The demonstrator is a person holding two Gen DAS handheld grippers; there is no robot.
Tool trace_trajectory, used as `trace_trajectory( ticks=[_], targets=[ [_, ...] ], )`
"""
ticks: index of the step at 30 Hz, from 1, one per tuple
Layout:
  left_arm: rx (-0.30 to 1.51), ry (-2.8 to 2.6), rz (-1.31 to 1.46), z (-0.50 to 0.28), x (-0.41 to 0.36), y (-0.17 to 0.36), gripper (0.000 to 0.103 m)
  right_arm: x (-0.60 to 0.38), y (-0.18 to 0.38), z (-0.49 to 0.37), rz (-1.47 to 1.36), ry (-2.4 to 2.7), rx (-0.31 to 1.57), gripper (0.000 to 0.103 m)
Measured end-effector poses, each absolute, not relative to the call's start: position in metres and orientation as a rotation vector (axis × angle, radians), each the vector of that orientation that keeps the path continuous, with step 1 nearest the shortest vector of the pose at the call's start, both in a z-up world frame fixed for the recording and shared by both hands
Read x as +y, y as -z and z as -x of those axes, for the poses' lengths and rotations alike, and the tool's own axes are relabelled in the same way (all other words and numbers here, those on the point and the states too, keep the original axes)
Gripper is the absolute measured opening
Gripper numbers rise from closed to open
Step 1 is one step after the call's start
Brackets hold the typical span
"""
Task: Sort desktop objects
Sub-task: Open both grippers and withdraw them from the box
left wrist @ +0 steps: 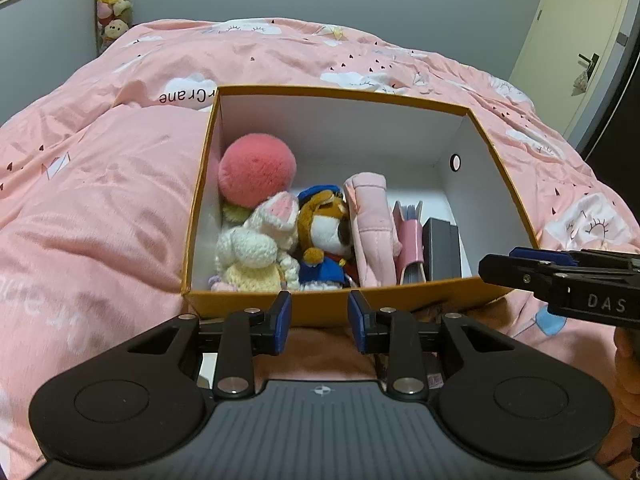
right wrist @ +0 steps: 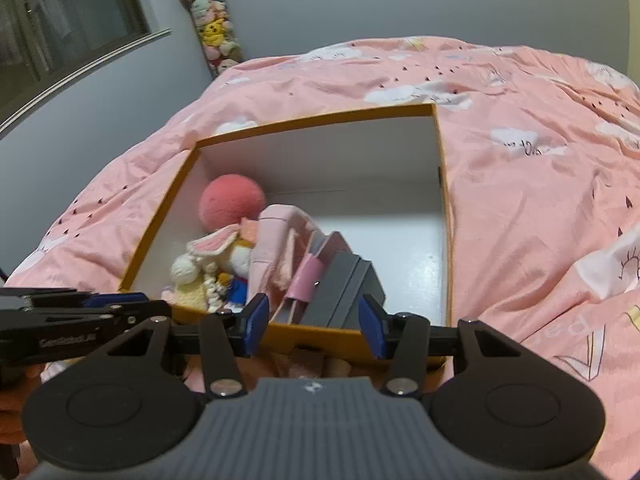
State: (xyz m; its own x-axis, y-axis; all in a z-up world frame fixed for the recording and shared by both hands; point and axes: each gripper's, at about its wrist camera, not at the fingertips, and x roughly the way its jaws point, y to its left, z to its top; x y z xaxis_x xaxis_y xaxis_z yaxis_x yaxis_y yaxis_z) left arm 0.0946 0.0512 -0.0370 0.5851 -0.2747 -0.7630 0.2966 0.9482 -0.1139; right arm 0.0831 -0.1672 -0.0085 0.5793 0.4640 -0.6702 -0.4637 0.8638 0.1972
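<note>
An orange box (left wrist: 240,308) with white inner walls sits on a pink quilt (left wrist: 100,200) printed with white clouds. Inside lie a pink fuzzy ball (left wrist: 256,170), a cream crocheted bunny (left wrist: 256,252) and a dark grey case (left wrist: 442,248).

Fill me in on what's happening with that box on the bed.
A person holds a two-finger gripper in each hand over an orange box sitting on a pink duvet. Both the left gripper and the right gripper are open and empty, poised at the box's near edge. Inside already sit a pink pompom, a crocheted bunny, a plush dog in blue, a pink pouch and a grey case. The far part of the box floor is bare.
</note>
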Motion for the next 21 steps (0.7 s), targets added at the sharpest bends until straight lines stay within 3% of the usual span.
trace_trajectory(
  ticks=[21],
  targets=[
    [0.943,0.324,-0.035,-0.076,0.063,0.048,0.038,-0.165,0.033,-0.068,0.074,-0.535,0.857,0.049]
  ],
)
